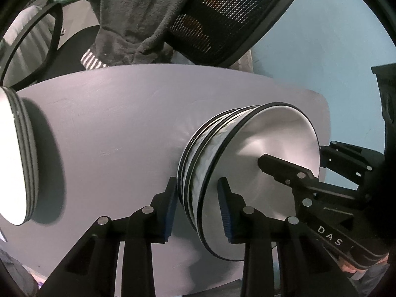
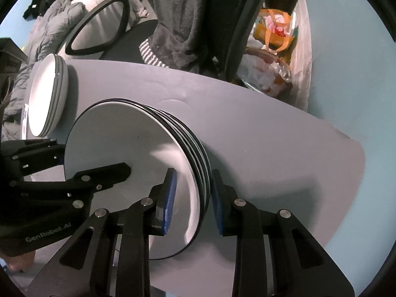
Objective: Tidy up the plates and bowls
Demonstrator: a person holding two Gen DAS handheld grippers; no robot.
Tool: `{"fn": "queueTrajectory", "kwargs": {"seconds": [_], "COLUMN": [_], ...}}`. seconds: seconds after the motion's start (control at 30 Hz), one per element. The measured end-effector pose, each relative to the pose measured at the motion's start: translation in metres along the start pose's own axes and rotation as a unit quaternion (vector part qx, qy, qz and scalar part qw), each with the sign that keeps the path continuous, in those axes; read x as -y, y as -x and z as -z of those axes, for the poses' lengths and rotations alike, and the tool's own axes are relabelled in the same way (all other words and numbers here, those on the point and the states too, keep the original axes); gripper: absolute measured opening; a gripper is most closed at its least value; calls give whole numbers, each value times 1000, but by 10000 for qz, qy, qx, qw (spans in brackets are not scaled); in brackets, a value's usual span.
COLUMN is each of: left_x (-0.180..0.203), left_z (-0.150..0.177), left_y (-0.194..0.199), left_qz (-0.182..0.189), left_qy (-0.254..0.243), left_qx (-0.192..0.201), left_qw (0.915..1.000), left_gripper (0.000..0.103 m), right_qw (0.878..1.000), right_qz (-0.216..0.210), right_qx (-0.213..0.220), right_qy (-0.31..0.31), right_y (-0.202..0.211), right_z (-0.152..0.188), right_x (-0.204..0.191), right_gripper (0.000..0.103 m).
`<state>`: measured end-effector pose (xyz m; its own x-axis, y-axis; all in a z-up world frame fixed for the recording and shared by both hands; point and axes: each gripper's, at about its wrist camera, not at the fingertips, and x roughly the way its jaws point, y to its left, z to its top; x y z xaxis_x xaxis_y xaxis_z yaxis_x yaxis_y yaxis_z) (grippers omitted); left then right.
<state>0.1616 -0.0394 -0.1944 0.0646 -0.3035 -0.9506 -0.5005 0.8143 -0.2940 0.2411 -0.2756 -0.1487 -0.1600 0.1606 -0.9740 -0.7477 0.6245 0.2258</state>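
Left wrist view: the left tongs [image 1: 198,205] are clamped on the near rim of a stack of white plates with black rims [image 1: 262,163] on the round grey desk [image 1: 118,133]. A second white stack [image 1: 17,156] is cut off at the left edge.

Right wrist view: the right tongs [image 2: 194,198] are clamped on the stack's other rim [image 2: 198,173]. The left tongs' tips are partly hidden.

A lived-in home room; mesh office chair [image 1: 230,19], padded jacket [image 2: 47,32], shopping bag [image 2: 274,28].
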Motion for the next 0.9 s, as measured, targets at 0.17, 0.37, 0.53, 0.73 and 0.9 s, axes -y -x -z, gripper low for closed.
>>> {"fn": "queueTrajectory", "kwargs": {"seconds": [0.17,0.37,0.53,0.73,0.9], "left_x": [-19,-57,-90,-128,-158], "left_z": [15,47,71,97,114], "left_y": [5,13,20,29,35], "left_qz": [-88,-132,-175,-219,-210], "left_qy": [143,306,397,518,642], "left_qx": [-3,-54,-71,-70,-49], "left_qw": [9999,9994,9990,9984,9977], "left_gripper": [31,29,28,28,28], "right_qw": [9999,9994,9989,9985,9981], "right_qz": [-80,-246,-353,-432,-470], "right_qx": [5,-76,-162,-222,-278], "right_qy": [120,213,247,258,277], "right_y": [-4,-18,-30,-42,-51], "right_z": [3,9,13,15,12], "right_x": [-18,-53,-87,-128,-158], "right_gripper": [23,20,20,20,20]}}
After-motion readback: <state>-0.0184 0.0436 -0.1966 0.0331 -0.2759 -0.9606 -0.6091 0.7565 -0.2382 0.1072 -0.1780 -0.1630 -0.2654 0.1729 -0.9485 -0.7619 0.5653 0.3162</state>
